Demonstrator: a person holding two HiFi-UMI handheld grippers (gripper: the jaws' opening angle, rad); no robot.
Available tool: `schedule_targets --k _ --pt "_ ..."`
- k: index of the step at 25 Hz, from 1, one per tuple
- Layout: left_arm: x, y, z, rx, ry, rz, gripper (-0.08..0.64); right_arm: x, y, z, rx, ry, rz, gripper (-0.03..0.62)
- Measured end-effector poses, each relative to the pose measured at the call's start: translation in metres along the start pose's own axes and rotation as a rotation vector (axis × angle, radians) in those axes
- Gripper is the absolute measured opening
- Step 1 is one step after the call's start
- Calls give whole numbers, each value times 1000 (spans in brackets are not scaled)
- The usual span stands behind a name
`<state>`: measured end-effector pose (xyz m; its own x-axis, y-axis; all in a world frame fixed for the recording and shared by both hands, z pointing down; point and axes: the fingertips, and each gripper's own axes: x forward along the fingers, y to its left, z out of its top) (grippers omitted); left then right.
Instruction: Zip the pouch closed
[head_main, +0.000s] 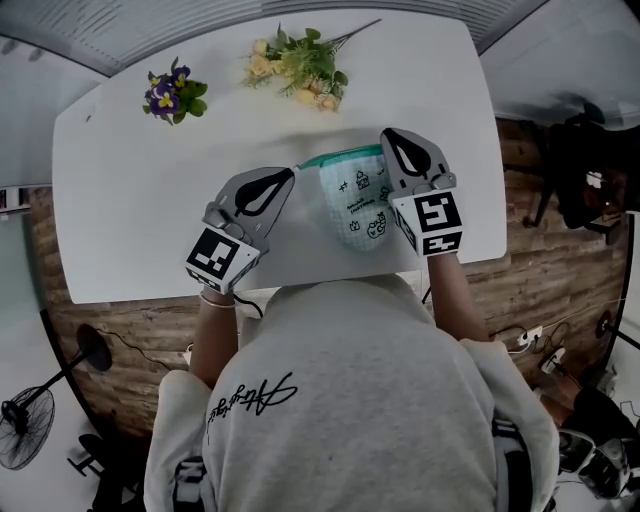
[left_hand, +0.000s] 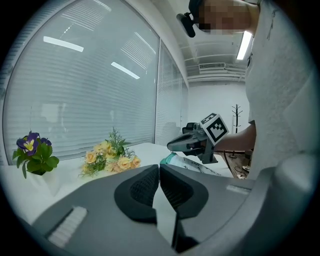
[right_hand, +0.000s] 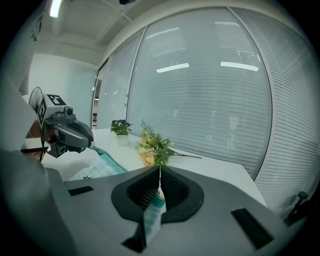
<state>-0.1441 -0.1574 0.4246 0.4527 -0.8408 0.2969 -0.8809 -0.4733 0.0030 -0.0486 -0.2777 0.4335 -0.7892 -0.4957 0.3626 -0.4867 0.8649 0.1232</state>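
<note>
Right gripper (head_main: 386, 134) has its jaws pressed together on teal-and-checked cloth of the pouch (head_main: 355, 205), at the right end of the zipper edge. Left gripper (head_main: 292, 172) also has its jaws closed. Its tips sit at the left end of that same teal edge, but its own view shows no cloth between the pads, so I can't tell if it has a grip.

Containers: nothing visible of what is inside the pouch. A small white pot (right_hand: 122, 140) holds purple flowers (head_main: 174, 93). A yellow bouquet (head_main: 298, 70) lies loose on the white table (head_main: 140, 200), beyond the pouch.

The pouch is in the middle of the table's near side, stretched between the two grippers, one at each top corner. The teal zipper edge runs left to right, a little further from the person at the right end, and faces the flowers. The printed body spreads back toward the person. It is about as wide as it is deep, so there is no clear long axis. Whether the bottom rests on the table is unclear.
</note>
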Motion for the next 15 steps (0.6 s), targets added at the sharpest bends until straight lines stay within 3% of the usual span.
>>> schedule_targets --k 15 --pt "17 13 -27 -46 72 22 11 27 -2 -25 11 62 36 9"
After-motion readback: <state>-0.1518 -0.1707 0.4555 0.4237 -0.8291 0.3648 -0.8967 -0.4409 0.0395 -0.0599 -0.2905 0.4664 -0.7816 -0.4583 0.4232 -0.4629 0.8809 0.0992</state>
